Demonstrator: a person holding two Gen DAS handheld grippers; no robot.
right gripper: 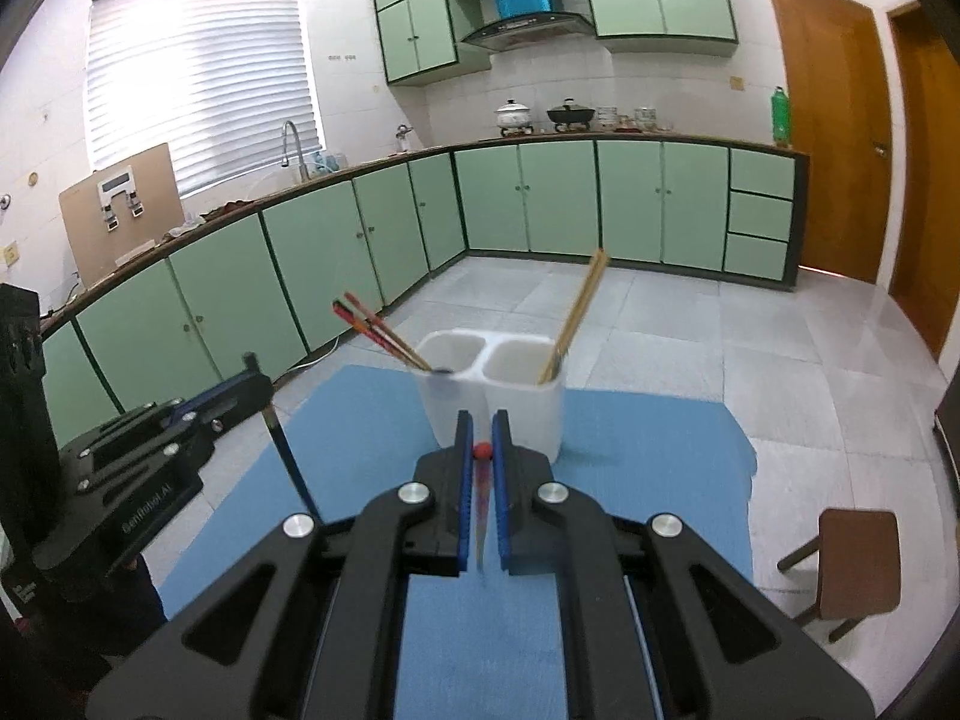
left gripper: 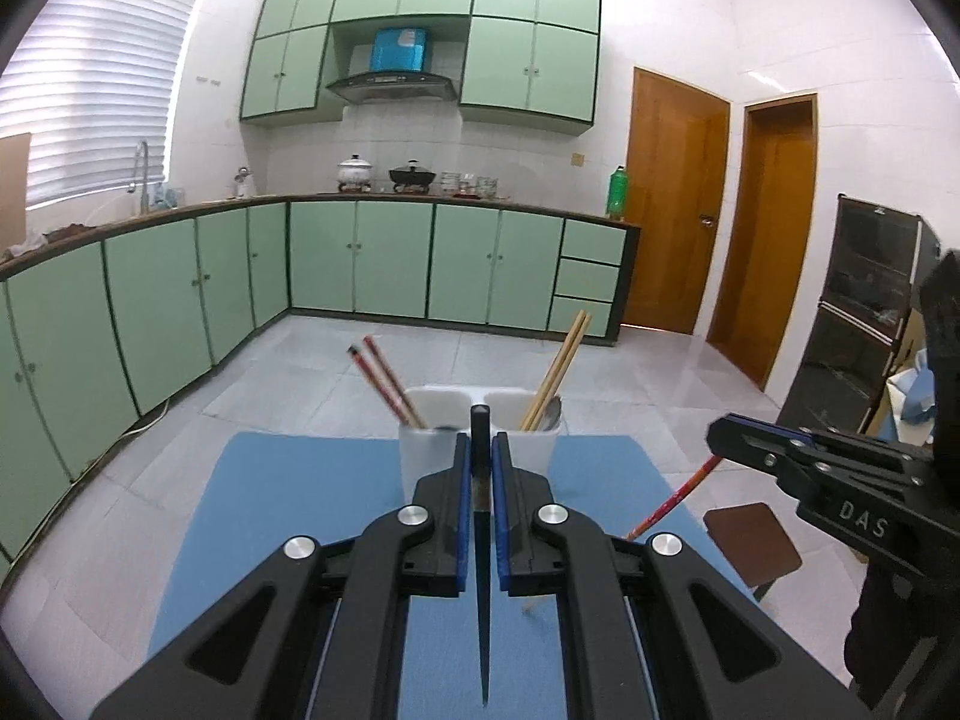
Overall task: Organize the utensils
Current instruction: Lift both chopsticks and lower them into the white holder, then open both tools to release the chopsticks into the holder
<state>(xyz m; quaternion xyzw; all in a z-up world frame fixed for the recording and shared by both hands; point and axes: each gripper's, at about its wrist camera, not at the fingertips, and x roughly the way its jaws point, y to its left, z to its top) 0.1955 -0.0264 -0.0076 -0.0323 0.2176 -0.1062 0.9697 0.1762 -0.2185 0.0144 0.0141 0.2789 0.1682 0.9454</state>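
Observation:
A white two-compartment holder [left gripper: 420, 450] [right gripper: 516, 414] stands at the far end of a blue mat [left gripper: 288, 492] [right gripper: 360, 450]. Red-and-black chopsticks [left gripper: 387, 384] [right gripper: 378, 330] lean in its left cup. Bamboo chopsticks [left gripper: 561, 366] [right gripper: 579, 312] and a spoon [left gripper: 553, 411] sit in the right cup. My left gripper [left gripper: 480, 444] [right gripper: 258, 387] is shut on a dark chopstick [left gripper: 483, 588] [right gripper: 291, 462], held above the mat just before the holder. To its right, my right gripper [right gripper: 480, 420] [left gripper: 729, 435] is shut on a red chopstick [right gripper: 481, 451] [left gripper: 678, 498].
A brown stool [left gripper: 753, 540] [right gripper: 858, 564] stands on the tiled floor right of the mat. Green kitchen cabinets [left gripper: 390, 264] line the far and left walls. A black shelf unit [left gripper: 864, 330] stands at the right, near two wooden doors.

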